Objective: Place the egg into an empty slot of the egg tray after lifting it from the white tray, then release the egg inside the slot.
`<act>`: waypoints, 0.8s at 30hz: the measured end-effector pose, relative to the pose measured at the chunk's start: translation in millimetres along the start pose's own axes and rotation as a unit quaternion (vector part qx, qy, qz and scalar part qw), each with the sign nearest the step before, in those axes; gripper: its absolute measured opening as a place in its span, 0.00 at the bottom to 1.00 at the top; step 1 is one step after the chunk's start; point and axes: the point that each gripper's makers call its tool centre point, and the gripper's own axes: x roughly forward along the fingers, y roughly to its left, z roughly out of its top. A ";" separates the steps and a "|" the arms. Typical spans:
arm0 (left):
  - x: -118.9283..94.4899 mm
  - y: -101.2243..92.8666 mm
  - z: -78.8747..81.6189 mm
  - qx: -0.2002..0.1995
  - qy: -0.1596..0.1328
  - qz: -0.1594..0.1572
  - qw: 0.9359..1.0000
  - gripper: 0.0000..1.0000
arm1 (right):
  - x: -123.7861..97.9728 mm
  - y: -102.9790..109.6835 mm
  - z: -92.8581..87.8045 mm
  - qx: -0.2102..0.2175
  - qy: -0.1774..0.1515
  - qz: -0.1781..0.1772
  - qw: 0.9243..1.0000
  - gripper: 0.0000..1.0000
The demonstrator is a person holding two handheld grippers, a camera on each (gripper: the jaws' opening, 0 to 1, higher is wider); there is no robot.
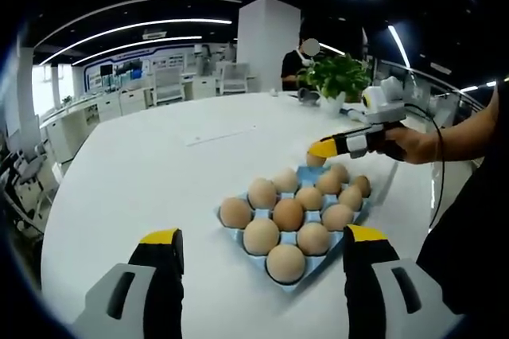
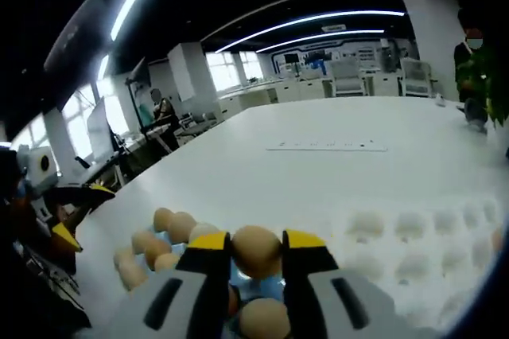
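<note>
My right gripper (image 2: 256, 243) is shut on a brown egg (image 2: 256, 257) and holds it just above the blue egg tray (image 2: 269, 288), which carries several eggs. In the left gripper view that same right gripper (image 1: 320, 153) hangs over the far corner of the blue egg tray (image 1: 296, 286), the egg (image 1: 316, 161) between its yellow tips. The white tray (image 2: 413, 235), with rows of dimples, lies to the right of the egg tray. My left gripper (image 1: 262, 235) stands open at the near side of the egg tray, holding nothing. It also appears as the left gripper (image 2: 84, 213) at the far left.
A round white table (image 1: 143, 164) carries both trays. A potted plant (image 1: 340, 76) stands at its far side with a person (image 1: 298, 64) behind it. A hand (image 1: 409, 144) and cable come in from the right. Desks and chairs fill the background.
</note>
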 end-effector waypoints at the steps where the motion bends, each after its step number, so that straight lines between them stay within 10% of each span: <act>1: 0.0 -0.1 0.0 0.000 0.000 0.000 1.000 0.82 | 0.8 0.8 0.0 0.000 0.000 0.001 1.000 0.25; 24: -0.8 -0.9 0.1 -0.001 0.000 -0.003 1.000 0.81 | 17.6 13.1 -17.6 -0.017 0.034 0.021 0.999 0.25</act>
